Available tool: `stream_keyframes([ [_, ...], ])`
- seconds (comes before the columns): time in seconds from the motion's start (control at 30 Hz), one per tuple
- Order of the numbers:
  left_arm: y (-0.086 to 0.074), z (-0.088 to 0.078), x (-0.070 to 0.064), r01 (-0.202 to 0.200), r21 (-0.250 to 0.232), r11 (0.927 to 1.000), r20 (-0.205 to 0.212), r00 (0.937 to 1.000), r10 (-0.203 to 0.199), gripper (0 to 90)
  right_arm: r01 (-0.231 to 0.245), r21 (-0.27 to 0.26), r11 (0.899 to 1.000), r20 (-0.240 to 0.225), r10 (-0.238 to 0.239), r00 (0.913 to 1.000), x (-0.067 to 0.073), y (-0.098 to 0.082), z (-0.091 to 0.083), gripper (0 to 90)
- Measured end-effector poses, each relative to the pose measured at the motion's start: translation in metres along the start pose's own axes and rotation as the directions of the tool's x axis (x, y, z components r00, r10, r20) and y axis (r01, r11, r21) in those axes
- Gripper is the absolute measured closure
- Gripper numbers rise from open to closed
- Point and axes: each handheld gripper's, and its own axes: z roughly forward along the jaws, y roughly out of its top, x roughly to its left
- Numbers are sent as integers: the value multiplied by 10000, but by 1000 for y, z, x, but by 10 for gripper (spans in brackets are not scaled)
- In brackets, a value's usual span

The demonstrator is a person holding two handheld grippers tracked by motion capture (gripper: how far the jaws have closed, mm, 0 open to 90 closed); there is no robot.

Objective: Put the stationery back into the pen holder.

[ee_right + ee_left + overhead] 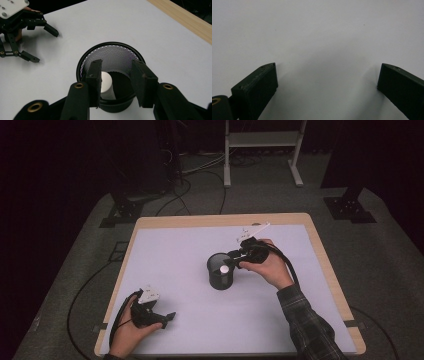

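- I'm looking into a dark room with a grey floor, cables trailing across it and a white metal frame [262, 140] at the back.
- In the middle stands the tabletop [175, 250], pale white with a wooden edge along its far and right sides.
- Near its centre I see a black mesh cup [220, 271], standing upright. From the right gripper view its wire wall and round rim [86, 53] are plain.
- The right hand-held gripper [236, 259] hangs over the cup's right rim, tilted down toward the opening. I read its jaws as apart with a gap between them and nothing pressed by the pads.
- The left hand-held gripper [167, 317] rests on the tabletop near the front left corner, well apart from the cup. Its jaws stand wide apart over bare white surface, holding nothing.
- Inside the cup sits a small white cylinder [106, 83], upright against the near wall, just beside the right gripper's left jaw. I cannot tell whether they touch.
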Motion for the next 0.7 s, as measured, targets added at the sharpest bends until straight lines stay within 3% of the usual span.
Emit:
stream_keyframes([
  [0.27, 0, 0, 0, -9, 12, 10000, -6, 10000, 9, 18, -200, -146, 9997, 265, 204, 9994, -7, -16, -16, 560],
  [0.53, 0, 0, 0, -10, -10, 10000, -5, 10000, 10, 18, -398, -395, 9984, 604, 421, 9973, -13, -39, -31, 381],
  [0.7, 0, 0, 0, -26, 30, 10000, -3, 10000, 26, 18, -449, -489, 9978, 981, 495, 9939, -12, -55, -41, 323],
])
